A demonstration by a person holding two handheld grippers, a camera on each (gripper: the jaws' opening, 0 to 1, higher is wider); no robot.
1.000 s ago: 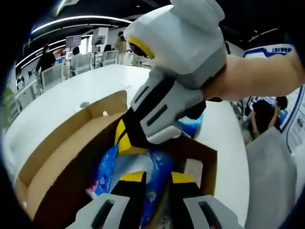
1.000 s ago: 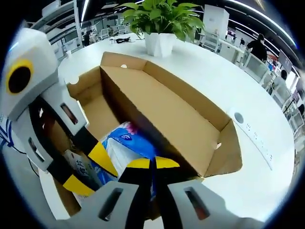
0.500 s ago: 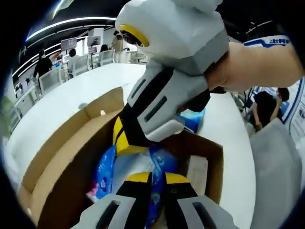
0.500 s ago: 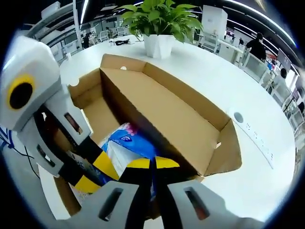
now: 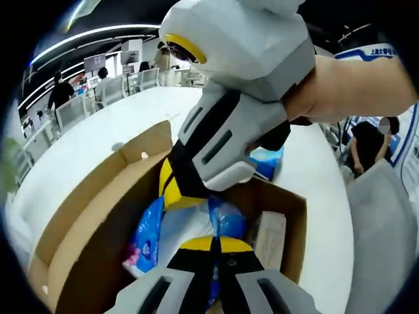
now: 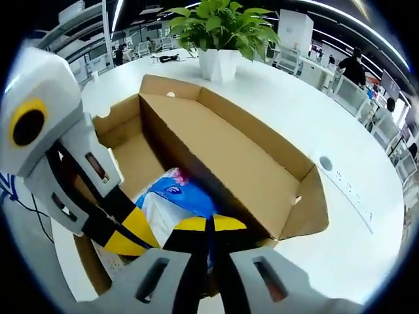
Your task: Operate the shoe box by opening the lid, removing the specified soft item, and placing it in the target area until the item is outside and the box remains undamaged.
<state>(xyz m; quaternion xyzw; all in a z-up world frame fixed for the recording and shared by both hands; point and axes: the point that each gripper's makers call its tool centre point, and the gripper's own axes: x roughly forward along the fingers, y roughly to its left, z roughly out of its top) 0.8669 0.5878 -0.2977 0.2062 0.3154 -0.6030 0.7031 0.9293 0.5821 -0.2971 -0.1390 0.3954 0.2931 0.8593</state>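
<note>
An open brown cardboard shoe box [image 5: 85, 209] [image 6: 222, 154] lies on a white table, its lid folded back. Inside is a soft blue-and-white plastic pack [image 5: 149, 234] [image 6: 171, 195]. My left gripper [image 5: 213, 244] has its yellow-tipped jaws pressed together on the pack; in the right gripper view it reaches in from the left [image 6: 127, 230]. My right gripper [image 6: 208, 224] is shut on the same pack's near edge; in the left gripper view it comes down from the upper right [image 5: 175, 191], held by a hand.
A pale small carton [image 5: 268, 237] lies in the box's right end. Another blue pack [image 5: 267, 163] rests on the table [image 6: 340, 118] beyond the box. A potted plant [image 6: 219, 39] stands at the table's far side. People and chairs [image 5: 98, 85] are in the background.
My left gripper's jaws have drawn together from a clear gap to shut on the pack. The right gripper has stayed shut in place.
</note>
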